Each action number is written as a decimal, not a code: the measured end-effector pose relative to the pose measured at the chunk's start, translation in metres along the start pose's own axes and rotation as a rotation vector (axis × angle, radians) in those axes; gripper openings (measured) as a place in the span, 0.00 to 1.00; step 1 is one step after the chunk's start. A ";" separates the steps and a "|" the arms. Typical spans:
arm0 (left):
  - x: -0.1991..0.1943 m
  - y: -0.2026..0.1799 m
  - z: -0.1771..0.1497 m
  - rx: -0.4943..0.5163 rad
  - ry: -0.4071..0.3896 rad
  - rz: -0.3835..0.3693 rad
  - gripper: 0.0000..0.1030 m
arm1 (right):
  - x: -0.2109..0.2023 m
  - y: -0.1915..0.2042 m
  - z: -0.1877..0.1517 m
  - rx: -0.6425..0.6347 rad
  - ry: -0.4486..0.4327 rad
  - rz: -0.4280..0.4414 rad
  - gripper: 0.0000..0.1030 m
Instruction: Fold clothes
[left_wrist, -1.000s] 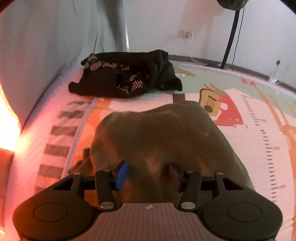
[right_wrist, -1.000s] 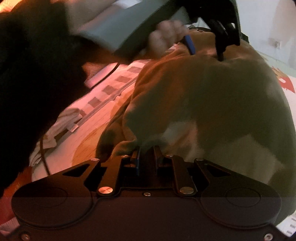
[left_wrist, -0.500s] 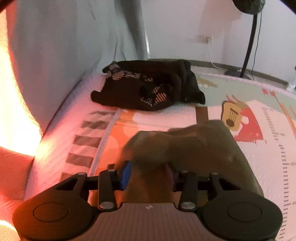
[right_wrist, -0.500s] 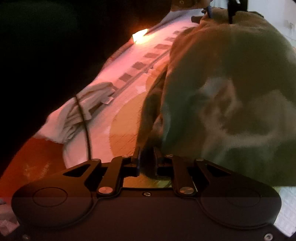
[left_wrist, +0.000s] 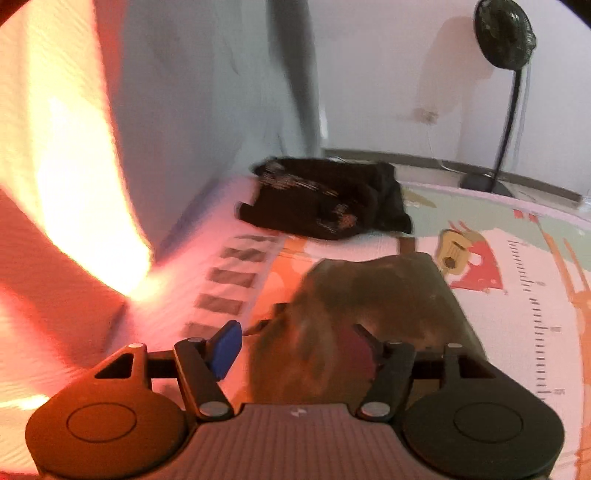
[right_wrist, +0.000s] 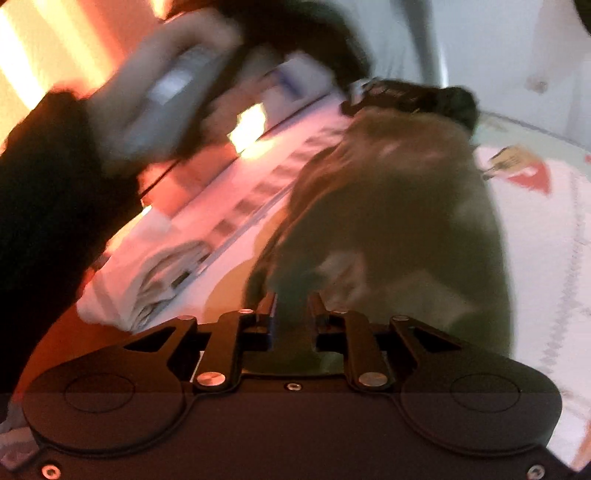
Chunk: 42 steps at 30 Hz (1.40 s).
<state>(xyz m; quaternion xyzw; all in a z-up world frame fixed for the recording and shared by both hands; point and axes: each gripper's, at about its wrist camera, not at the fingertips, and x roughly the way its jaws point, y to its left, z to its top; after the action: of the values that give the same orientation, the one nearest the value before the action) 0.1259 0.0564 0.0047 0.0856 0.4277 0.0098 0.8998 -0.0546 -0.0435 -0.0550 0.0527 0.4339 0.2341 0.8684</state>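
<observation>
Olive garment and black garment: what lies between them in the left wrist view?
Only bare patterned mat separates the olive garment from the black garment, in the left wrist view.

Olive-brown garment (left_wrist: 373, 295) bunched on mat; black garment (left_wrist: 325, 199) beyond.

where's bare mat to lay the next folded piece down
Bare mat lies right of the brown garment, around the ruler print, and a smaller patch shows by the grey stripes on its left. The far corner is crowded by the black garment; near the right tongs, crumpled white cloth takes the edge.
</observation>
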 end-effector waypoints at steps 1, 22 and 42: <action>-0.010 0.000 -0.004 -0.006 -0.006 0.012 0.67 | -0.010 -0.007 0.008 0.004 -0.008 -0.020 0.20; -0.148 -0.021 -0.084 -0.099 0.208 0.037 0.87 | -0.115 -0.053 0.077 0.040 0.127 -0.121 0.69; -0.144 -0.051 -0.109 -0.097 0.348 0.018 0.89 | -0.120 -0.071 0.055 0.053 0.268 -0.159 0.83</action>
<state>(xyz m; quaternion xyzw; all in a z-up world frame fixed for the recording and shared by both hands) -0.0526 0.0087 0.0398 0.0428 0.5752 0.0533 0.8151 -0.0476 -0.1539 0.0455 0.0093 0.5549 0.1579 0.8167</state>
